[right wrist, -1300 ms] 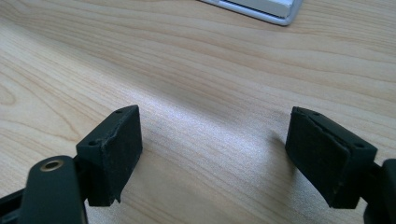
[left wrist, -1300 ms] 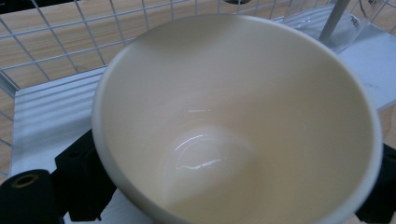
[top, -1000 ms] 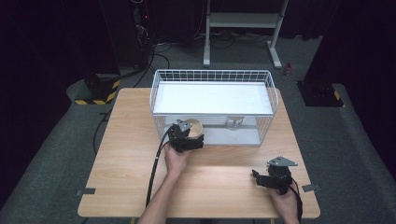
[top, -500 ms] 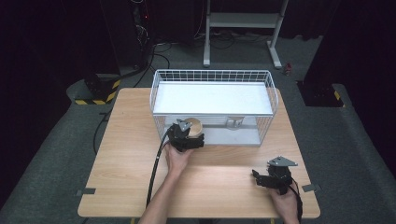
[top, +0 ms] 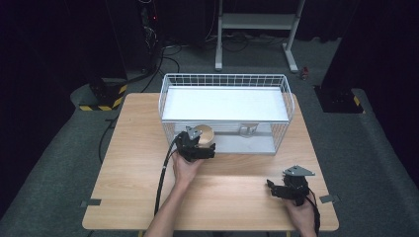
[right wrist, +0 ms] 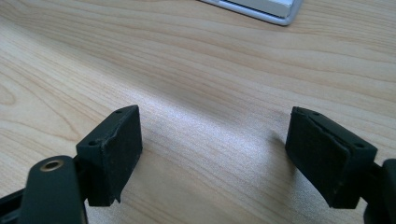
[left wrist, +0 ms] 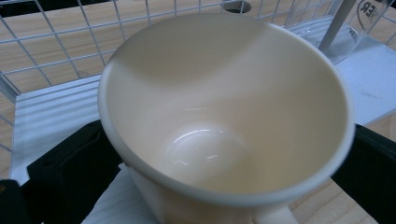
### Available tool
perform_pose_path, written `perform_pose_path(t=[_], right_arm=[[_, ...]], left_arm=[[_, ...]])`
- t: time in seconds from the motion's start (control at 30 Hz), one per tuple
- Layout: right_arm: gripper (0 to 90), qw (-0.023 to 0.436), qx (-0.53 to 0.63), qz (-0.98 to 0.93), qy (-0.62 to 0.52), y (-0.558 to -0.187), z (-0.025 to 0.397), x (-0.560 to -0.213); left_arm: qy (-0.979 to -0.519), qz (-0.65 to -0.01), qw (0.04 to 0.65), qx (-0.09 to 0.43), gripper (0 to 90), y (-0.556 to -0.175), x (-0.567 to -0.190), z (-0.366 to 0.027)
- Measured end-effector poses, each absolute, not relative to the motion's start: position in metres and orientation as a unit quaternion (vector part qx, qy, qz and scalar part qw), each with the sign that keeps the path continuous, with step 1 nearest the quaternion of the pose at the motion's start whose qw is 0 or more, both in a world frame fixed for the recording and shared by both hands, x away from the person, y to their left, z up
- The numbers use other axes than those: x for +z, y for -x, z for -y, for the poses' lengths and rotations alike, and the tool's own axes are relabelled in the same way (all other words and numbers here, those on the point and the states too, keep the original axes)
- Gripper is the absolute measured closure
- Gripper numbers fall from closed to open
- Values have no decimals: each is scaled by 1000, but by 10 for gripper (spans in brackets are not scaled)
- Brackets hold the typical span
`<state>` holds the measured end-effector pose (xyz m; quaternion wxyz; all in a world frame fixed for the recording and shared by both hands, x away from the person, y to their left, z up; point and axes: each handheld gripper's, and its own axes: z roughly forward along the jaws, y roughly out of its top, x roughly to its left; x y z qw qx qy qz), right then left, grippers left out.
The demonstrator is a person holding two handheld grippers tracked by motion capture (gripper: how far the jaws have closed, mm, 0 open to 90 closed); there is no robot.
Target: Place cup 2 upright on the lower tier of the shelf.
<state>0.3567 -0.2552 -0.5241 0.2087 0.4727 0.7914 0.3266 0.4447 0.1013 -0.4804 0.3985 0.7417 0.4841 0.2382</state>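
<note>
Left gripper [top: 203, 144] pinching a cream, round ceramic cup [left wrist: 224, 112] at the white wire basket [top: 286, 94]; right gripper [right wrist: 212, 158] spread over the wooden table [right wrist: 210, 60].

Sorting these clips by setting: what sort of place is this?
Likely a lab or studio: a lone wooden table on grey carpet, dark surroundings, floor cables and a metal stand behind.

A wooden tabletop [top: 133, 163] stands on grey carpet [top: 54, 177]; behind it, a white metal stand [top: 257, 22] in darkness.
</note>
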Motion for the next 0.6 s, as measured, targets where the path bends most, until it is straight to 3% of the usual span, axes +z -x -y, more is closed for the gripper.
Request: perform_pose_path(t=[0.17, 0.43, 0.6], right_arm=[[187, 209, 327, -792, -473, -357, 255, -524], [187, 209, 327, -791, -473, -357, 255, -524], [187, 209, 326, -791, -473, -357, 255, -524]], left_arm=[[-748, -477, 387, 250, 11, -439, -480, -101], [-740, -483, 390, 259, 135, -428, -482, -106], [-738, -485, 388, 264, 157, -423, -483, -106]])
